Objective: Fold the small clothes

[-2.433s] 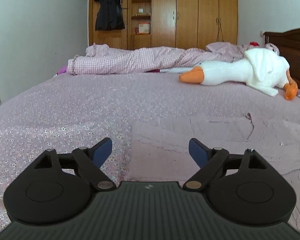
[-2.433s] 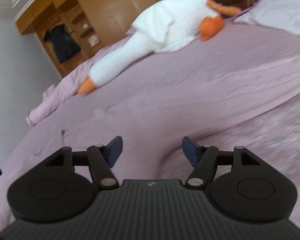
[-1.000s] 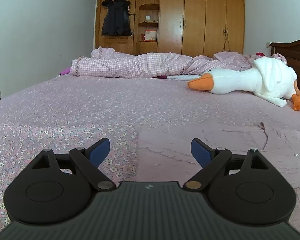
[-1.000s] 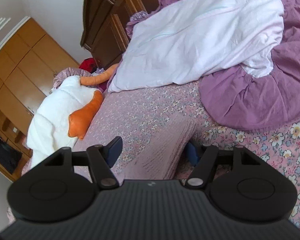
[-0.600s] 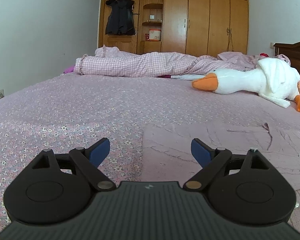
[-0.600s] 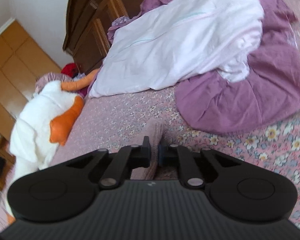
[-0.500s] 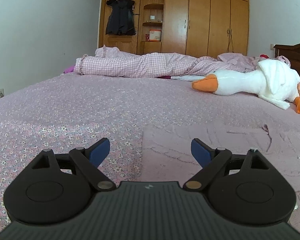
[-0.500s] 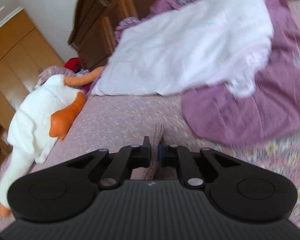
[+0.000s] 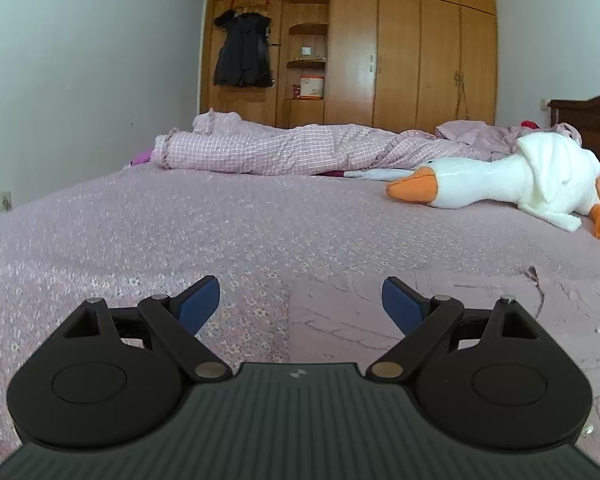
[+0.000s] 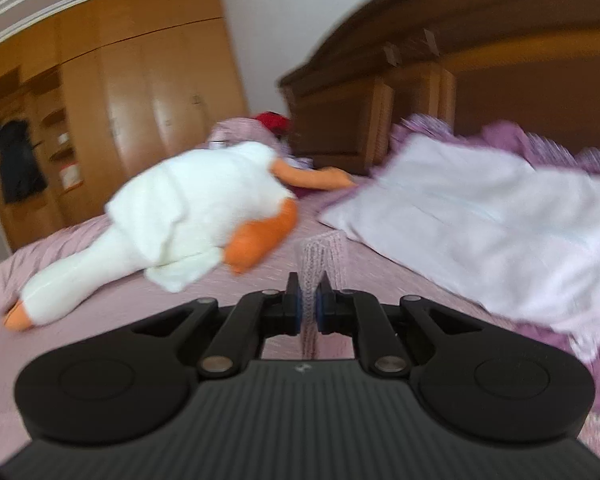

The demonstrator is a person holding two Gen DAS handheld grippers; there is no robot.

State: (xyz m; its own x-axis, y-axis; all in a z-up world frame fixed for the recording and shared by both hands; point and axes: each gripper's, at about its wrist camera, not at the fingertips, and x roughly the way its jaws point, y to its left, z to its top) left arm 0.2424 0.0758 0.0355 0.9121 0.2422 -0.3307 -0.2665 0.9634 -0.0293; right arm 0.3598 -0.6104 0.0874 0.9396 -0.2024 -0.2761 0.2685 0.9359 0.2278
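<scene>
The right gripper (image 10: pixel 308 304) is clamped on a strip of pink knitted garment (image 10: pixel 320 252), which stands up between its blue pads (image 10: pixel 297 307); the rest of the fabric drops out of sight behind the gripper body. This view is smeared by motion blur — edges are soft. Beyond lie a white plush goose (image 10: pixel 188 220), a pale pillow (image 10: pixel 480 220) and a dark wooden headboard (image 10: pixel 500 60).

The left gripper (image 9: pixel 300 304) is spread wide and holds nothing, low above the flowered bedspread (image 9: pixel 180 220). The garment (image 9: pixel 380 320) lies flat there under its right finger and runs off to the right, partly hidden by the gripper. Farther back — a checked quilt (image 9: pixel 280 148) and a wardrobe (image 9: pixel 400 60).
</scene>
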